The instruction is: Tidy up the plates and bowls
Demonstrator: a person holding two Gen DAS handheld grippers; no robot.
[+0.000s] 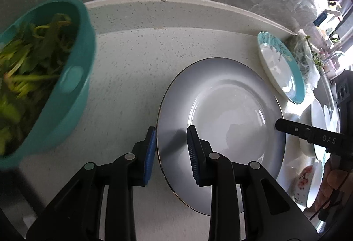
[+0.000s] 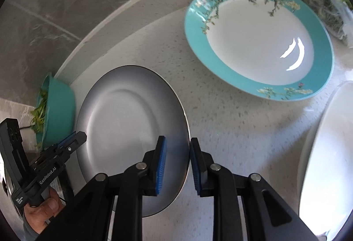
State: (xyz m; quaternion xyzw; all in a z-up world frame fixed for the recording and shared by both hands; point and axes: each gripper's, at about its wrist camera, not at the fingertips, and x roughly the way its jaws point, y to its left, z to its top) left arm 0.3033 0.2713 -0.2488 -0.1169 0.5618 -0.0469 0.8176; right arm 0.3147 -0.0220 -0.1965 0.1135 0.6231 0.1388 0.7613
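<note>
Two grippers: left gripper (image 1: 169, 152) and right gripper (image 2: 177, 162) each clamped on opposite rims of the grey plate (image 1: 220, 130)
Plate spot: over the speckled counter (image 1: 123, 77); teal bowl (image 1: 44, 77) at 9 o'clock; teal-rimmed plate (image 2: 258, 40) at 2 o'clock

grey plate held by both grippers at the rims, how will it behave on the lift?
Grey plate: glossy glaze, so likely slippery under the left gripper and right gripper. Looks rigid ceramic; won't flex, probably chips if dropped. Opposite-rim grips should limit tilting.

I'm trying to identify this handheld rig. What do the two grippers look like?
Both look alike: the left gripper and right gripper have black angular plastic linkages with silver pivot pins and ribbed blue pads. White "GenRobot.AI" lettering marks the left one's side; a thin dark cable trails by the right hand.
</note>
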